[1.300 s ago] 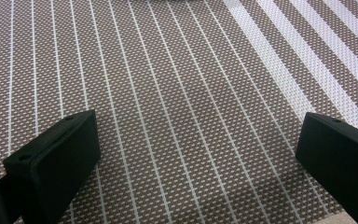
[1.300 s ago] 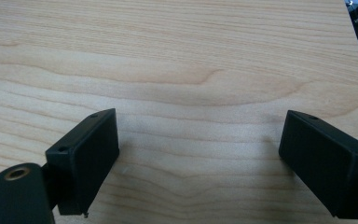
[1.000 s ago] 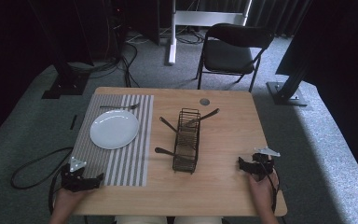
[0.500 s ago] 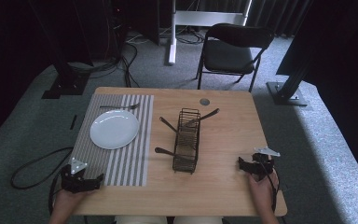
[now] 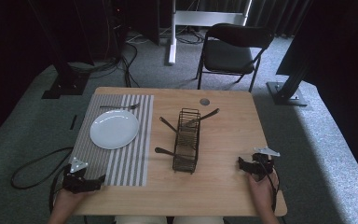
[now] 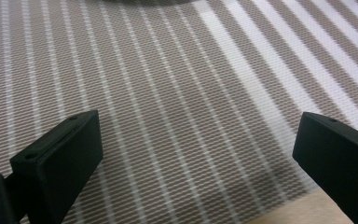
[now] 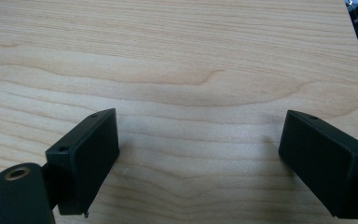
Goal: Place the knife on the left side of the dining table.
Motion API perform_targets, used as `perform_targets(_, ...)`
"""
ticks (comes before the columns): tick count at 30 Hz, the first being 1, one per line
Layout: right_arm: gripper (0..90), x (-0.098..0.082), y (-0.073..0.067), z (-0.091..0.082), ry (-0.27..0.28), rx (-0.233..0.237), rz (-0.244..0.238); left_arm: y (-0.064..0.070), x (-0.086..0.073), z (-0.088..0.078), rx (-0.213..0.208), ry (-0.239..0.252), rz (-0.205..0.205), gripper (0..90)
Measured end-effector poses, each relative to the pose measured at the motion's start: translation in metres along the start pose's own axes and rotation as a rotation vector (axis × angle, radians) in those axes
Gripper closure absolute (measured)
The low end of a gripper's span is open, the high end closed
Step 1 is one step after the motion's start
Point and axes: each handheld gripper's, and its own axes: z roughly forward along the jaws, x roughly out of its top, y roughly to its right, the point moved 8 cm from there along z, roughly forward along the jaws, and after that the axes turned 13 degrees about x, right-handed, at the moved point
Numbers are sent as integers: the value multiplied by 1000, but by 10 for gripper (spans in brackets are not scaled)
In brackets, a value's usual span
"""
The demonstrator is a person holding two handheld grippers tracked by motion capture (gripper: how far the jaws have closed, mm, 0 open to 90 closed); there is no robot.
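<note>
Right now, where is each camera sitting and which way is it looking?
High view: above the person's side, looking forward and down at the table, plate and wire rack; both hands show, with the left gripper and right gripper.
Left gripper view: rides on the left gripper, looking close down at the striped placemat; its open black jaws show.
Right gripper view: rides on the right gripper, looking down at bare table wood; its open jaws show.
Shared: the high and left gripper views both show the placemat.
</note>
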Motion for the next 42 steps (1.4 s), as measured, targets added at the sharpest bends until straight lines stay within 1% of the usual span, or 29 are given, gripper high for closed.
perform_targets(1,112,0,0,0,0,0,0,0,0,0,0,0,0,17)
perform_targets(2,112,0,0,0,0,0,0,7,3,-2,-19,11,1,17)
perform_targets(4,112,0,0,0,0,0,0,14,6,-2,-30,10,15,17)
perform_targets(6,111,0,0,0,0,0,0,21,10,-4,-53,18,23,17)
perform_targets(7,112,0,0,0,0,0,0,24,13,-5,-54,23,26,17)
perform_targets(8,112,0,0,0,0,0,0,28,16,-6,-65,29,30,17)
perform_targets(12,112,0,0,0,0,0,0,46,30,-15,-97,62,64,17)
perform_targets(15,111,0,0,0,0,0,0,59,41,-21,-126,89,77,17)
perform_targets(18,112,0,0,0,0,0,0,75,50,-26,-153,102,109,20)
perform_targets(22,112,0,0,0,0,0,0,93,61,-34,-187,135,147,20)
perform_targets(23,111,0,0,0,0,0,0,97,64,-35,-208,139,152,20)
perform_targets(25,112,0,0,0,0,0,0,104,69,-38,-217,151,156,20)
perform_targets(26,112,0,0,0,0,0,0,107,72,-39,-233,154,161,20)
perform_targets(30,111,0,0,0,0,0,0,120,82,-47,-250,181,182,20)
perform_targets(31,112,0,0,0,0,0,0,123,85,-49,-261,186,185,20)
perform_targets(33,112,0,0,0,0,0,0,129,90,-53,-280,201,186,20)
perform_targets(35,112,0,0,0,0,0,0,134,96,-58,-289,221,184,20)
perform_targets(37,111,0,0,0,0,0,0,140,101,-65,-314,238,180,20)
perform_targets(39,111,0,0,0,0,0,0,145,105,-70,-318,255,196,20)
perform_targets(40,111,0,0,0,0,0,0,147,107,-73,-313,265,206,20)
perform_targets(42,111,0,0,0,0,0,0,152,110,-78,-323,276,221,20)
